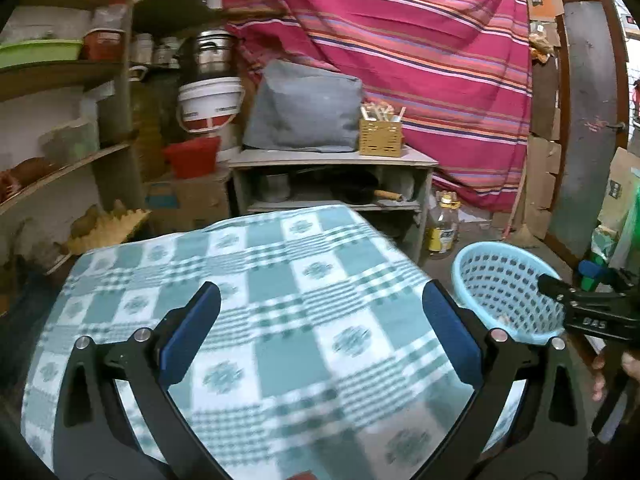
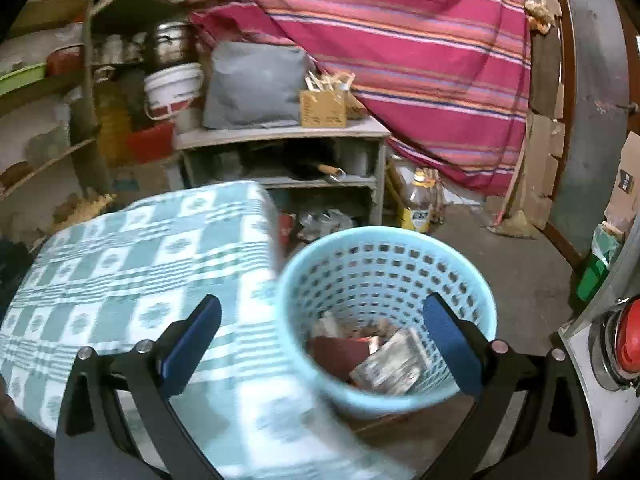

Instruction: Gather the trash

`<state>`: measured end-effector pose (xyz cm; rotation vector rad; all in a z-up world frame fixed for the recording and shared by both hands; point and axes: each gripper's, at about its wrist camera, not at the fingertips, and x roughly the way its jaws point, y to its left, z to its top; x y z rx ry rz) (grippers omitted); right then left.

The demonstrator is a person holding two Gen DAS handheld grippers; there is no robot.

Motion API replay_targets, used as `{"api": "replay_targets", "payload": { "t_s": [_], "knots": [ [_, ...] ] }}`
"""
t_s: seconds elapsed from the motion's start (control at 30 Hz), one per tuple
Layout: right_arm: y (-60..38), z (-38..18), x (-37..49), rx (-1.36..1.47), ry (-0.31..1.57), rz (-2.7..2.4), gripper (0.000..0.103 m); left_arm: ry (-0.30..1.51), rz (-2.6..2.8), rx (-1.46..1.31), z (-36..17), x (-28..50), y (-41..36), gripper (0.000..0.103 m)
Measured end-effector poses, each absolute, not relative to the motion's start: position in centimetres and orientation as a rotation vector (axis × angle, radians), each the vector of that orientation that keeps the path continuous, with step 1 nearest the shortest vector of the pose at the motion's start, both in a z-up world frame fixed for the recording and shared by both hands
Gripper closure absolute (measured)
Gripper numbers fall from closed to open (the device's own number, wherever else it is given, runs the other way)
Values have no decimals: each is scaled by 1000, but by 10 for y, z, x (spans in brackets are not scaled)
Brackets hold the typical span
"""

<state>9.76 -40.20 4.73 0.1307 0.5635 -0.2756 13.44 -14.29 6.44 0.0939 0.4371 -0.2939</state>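
Observation:
A light blue perforated basket (image 2: pixel 386 320) stands on the floor beside a table covered with a green-and-white checked cloth (image 2: pixel 132 276). Inside it lie crumpled wrappers and paper trash (image 2: pixel 384 364). My right gripper (image 2: pixel 320 344) is open and empty, just above the basket's near rim. My left gripper (image 1: pixel 320 340) is open and empty over the checked cloth (image 1: pixel 248 300). The basket (image 1: pixel 506 292) shows at the right in the left wrist view, with the right gripper's black body (image 1: pixel 588 304) over it.
A grey shelf unit (image 1: pixel 332 184) with a grey cushion and a wooden box stands behind the table. An oil bottle (image 2: pixel 418 202) sits on the floor. Wooden shelves with buckets and pots are at left. A striped red cloth hangs behind. A door is at right.

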Motion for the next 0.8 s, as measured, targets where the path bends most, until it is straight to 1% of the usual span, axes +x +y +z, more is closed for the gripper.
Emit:
{"api": "replay_targets", "payload": {
  "t_s": [0.17, 0.37, 0.57, 0.8],
  "knots": [
    [-357, 53, 67, 170, 509, -212, 4, 396, -225, 127, 53, 103, -113, 5],
    [-312, 39, 38, 181, 504, -152, 4, 388, -154, 120, 40, 66, -73, 5],
    [-266, 20, 15, 92, 504, -134, 4, 413, -128, 100, 22, 48, -48, 5],
    [-244, 9, -6, 47, 477, -129, 4, 439, -122, 75, 3, 32, -31, 5]
  ]
}}
